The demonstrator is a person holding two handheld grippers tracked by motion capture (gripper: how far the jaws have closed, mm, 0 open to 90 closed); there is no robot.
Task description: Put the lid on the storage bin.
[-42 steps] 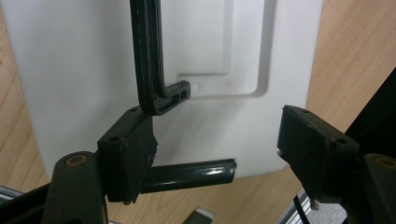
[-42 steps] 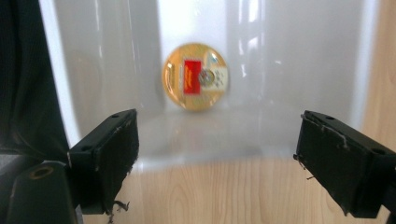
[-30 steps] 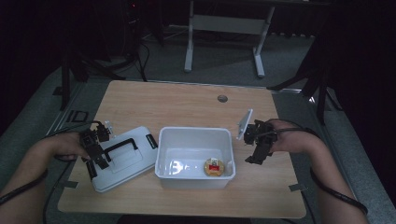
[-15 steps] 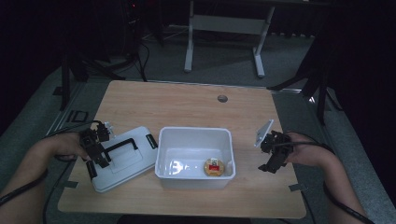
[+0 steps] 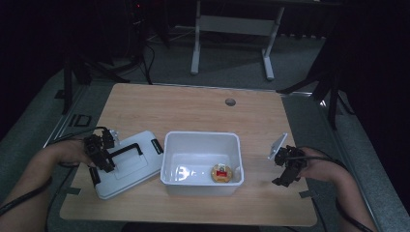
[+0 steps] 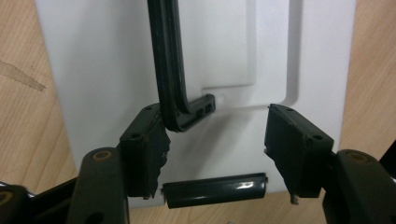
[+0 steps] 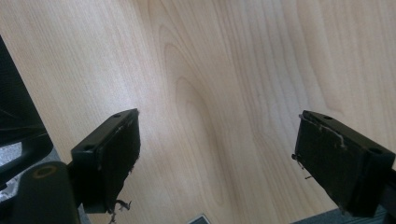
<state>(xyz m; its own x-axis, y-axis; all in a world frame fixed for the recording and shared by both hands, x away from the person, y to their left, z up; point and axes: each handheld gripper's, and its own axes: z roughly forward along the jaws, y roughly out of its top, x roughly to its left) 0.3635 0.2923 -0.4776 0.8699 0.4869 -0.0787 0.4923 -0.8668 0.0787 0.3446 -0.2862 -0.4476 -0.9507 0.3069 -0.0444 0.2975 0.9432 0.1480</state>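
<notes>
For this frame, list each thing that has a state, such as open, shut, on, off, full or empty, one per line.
White box: open, lid off, upright on the table.
Lid: off, lying flat left of the box, black handle folded down.
Round snack: inside the box, on its floor.
Left gripper: open, over the lid, one jaw at the handle's end.
Right gripper: open, holding nothing, above bare table.

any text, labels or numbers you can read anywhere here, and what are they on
None can be read.
The round snack in the bin has a red label, too small and blurred to read.
The lid under the left gripper is plain white with a black handle, no print.
The table below the right gripper is bare wood grain, no marks.
</notes>
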